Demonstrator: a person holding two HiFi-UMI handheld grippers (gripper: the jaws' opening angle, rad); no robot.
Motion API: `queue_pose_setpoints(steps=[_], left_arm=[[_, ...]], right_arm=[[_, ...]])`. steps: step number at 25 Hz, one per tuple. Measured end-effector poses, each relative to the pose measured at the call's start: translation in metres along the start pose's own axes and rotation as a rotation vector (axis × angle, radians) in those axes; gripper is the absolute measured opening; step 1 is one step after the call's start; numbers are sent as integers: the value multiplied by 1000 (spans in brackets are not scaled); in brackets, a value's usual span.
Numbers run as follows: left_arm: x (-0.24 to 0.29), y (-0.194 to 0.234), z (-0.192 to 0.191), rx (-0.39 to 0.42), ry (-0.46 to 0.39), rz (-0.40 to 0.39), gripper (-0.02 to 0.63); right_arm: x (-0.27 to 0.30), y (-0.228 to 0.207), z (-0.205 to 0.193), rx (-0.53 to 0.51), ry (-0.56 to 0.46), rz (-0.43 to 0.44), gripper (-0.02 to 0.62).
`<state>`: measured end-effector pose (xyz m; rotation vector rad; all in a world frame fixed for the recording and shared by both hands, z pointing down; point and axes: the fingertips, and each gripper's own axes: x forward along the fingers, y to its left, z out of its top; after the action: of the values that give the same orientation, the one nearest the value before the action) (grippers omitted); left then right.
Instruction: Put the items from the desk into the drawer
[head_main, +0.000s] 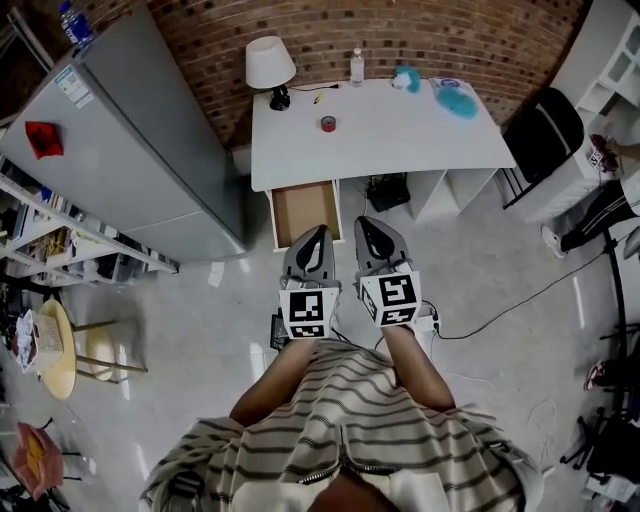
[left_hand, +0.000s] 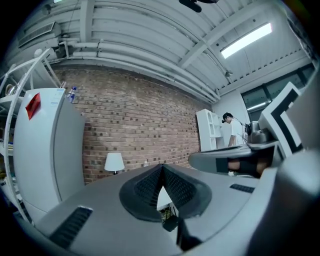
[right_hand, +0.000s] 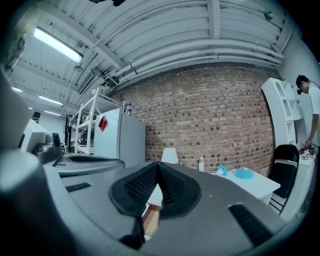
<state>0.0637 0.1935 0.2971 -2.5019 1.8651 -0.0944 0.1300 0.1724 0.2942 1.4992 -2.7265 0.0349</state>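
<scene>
fridge (head_main: 130, 150): grey, and stands to the left of the desk against the brick wall.
surface (head_main: 400, 135): white, and carries every item; the person stands well back from it.
drawer (head_main: 305, 212): pulled open under the surface's left end; it looks bare inside.
left tool (head_main: 318, 232): jaws pressed together with nothing between them, held over the floor short of the drawer.
right tool (head_main: 365, 224): also pressed together and empty, just beside the left tool.
items: a lamp (head_main: 270, 62), a bottle (head_main: 357, 66), two teal things (head_main: 458, 100) and a small dark roll (head_main: 328, 123), all on the surface and well apart from both tools.
step: judged as the approach, with nothing yet moved to the drawer.
next move: probably stepping closer, spreading one tool and reaching past the open drawer; the roll lies nearest.
views: only the head view shows the drawer's inside and the roll. The right gripper view adds the bottle upright and a person (right_hand: 307, 100) by white shelves (right_hand: 280, 115). The left gripper view gives mainly the lamp and fridge.
</scene>
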Motion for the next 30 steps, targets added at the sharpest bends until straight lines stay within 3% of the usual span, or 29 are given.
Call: queue_pose_setpoints(steps=[8,17,22,30], left_arm=[[71,49,23,16,1,-32,8],[131,86,17,-20,21,-64,8],[145,78,8,-28,49,-111,8],[182,94,-1,-47,61,-61,8]], right_arm=[[82,-23,36,-1,-28,-37,11],[147,-40,33,-20,22,-61,11],[161,-48,24,-26,61,-61,11],[195,-67,21,-21,62,-16,11]])
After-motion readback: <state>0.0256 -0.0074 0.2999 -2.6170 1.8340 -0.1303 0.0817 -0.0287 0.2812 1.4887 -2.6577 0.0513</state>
